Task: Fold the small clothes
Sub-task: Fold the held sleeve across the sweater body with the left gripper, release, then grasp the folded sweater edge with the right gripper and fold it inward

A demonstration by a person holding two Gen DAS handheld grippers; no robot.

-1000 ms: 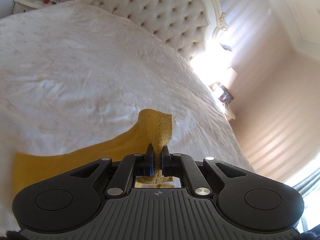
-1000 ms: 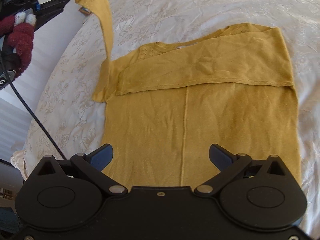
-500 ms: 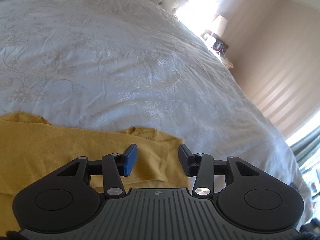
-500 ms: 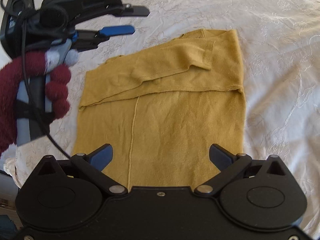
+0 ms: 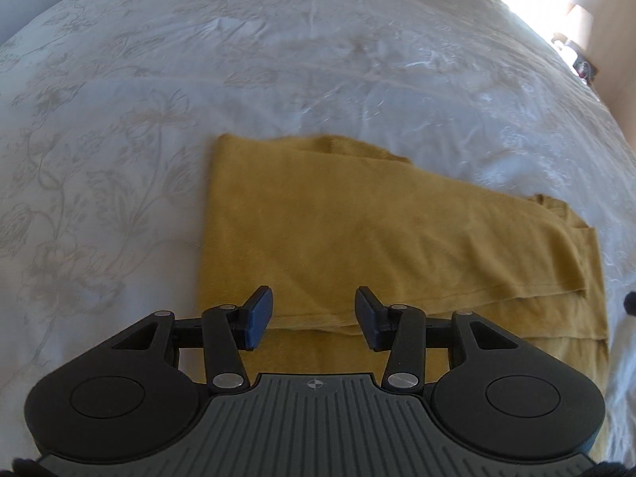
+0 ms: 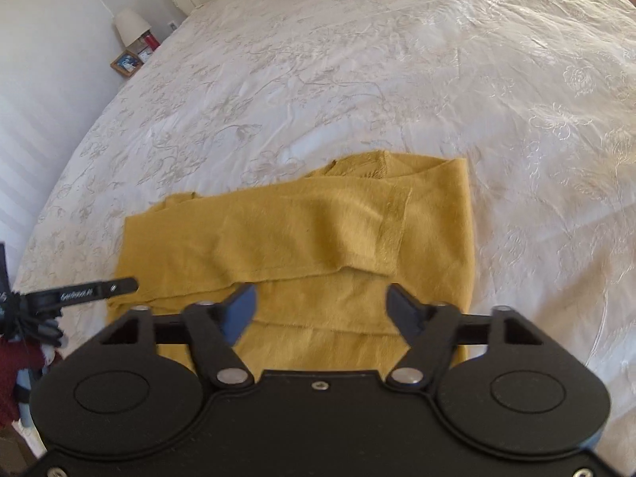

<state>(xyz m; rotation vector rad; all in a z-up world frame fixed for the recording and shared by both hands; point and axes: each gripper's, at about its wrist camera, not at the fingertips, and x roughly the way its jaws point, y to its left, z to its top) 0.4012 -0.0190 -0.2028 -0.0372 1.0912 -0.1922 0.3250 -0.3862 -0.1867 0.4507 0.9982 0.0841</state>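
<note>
Between the left gripper's (image 5: 314, 314) parted fingers (image 5: 258, 316) nothing is held now; a second ago they pinched the sleeve (image 6: 318, 234), since laid across the yellow top (image 5: 357, 238). The right gripper (image 6: 320, 310) hovers open, empty. Sleeves in, the body fold likely comes next, on the bed (image 6: 397, 79). No containers are visible.

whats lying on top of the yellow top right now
Both sleeves lie folded across the yellow top, the cuff uppermost. They cover the chest and neckline beneath, so those cannot be seen. Neither gripper touches it.

sleeve (image 6: 318, 234) released, now folded across sweater (image 5: 357, 238)
</note>
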